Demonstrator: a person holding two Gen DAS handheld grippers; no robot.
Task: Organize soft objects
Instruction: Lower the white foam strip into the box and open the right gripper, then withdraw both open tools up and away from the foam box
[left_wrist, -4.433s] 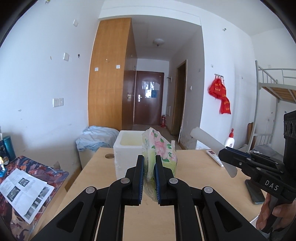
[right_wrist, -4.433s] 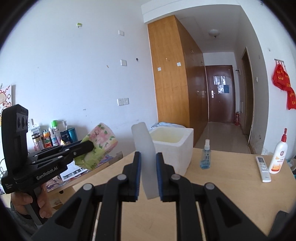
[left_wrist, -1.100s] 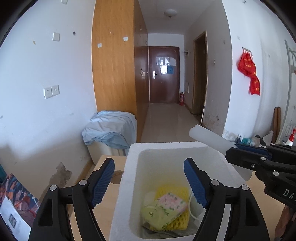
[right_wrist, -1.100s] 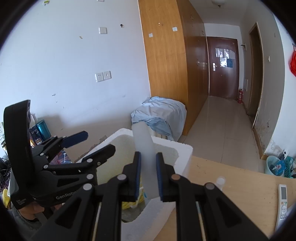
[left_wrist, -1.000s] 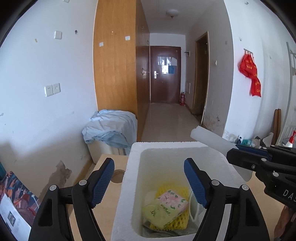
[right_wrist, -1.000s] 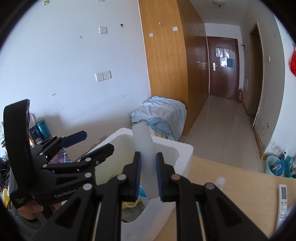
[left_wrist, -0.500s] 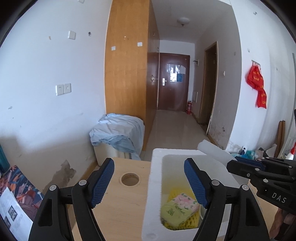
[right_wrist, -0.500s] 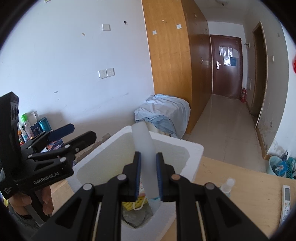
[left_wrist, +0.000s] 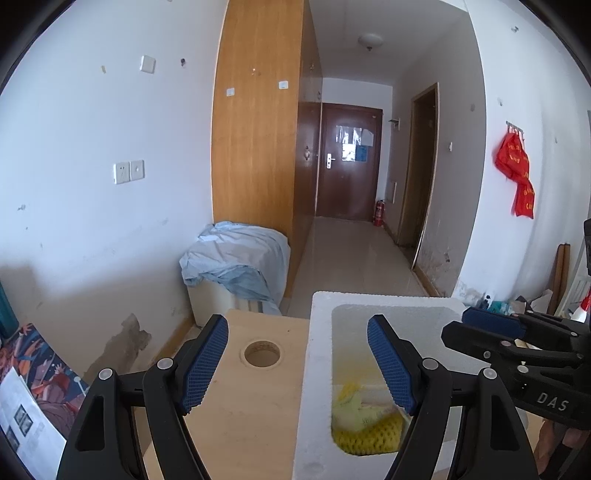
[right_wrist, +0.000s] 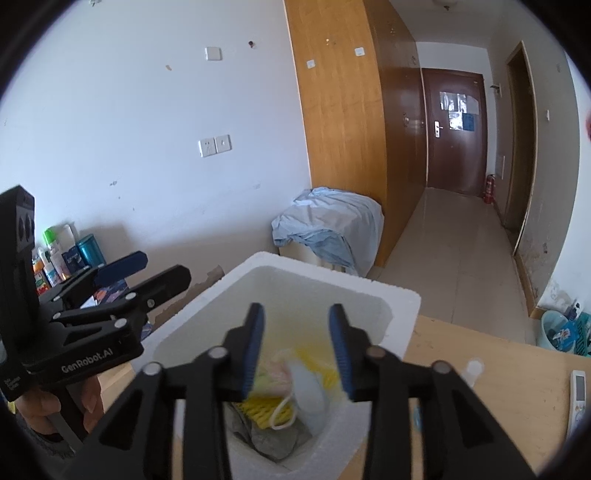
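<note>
A white foam box (right_wrist: 400, 295) stands on the wooden desk; it also shows in the left wrist view (left_wrist: 317, 369). Inside lie yellow foam netting (right_wrist: 258, 408), a flowered tissue pack (right_wrist: 275, 373) and a translucent white soft piece (right_wrist: 308, 386), which looks blurred. My right gripper (right_wrist: 297, 350) is open and empty right above the box. My left gripper (left_wrist: 297, 363) is open and empty, over the box's left wall. The netting shows low in the box in the left wrist view (left_wrist: 364, 434).
The desk (left_wrist: 251, 406) has a round cable hole (left_wrist: 263, 353). A remote (right_wrist: 578, 397) and a small bottle (right_wrist: 471, 371) lie right of the box. A blue cloth covers a low unit (left_wrist: 236, 264) by the wall. Bottles (right_wrist: 74, 254) stand on a side table at the left.
My right gripper has opened and let go of the white soft piece, which now sits in the box. My left gripper has drawn back and to the left of the box, still open.
</note>
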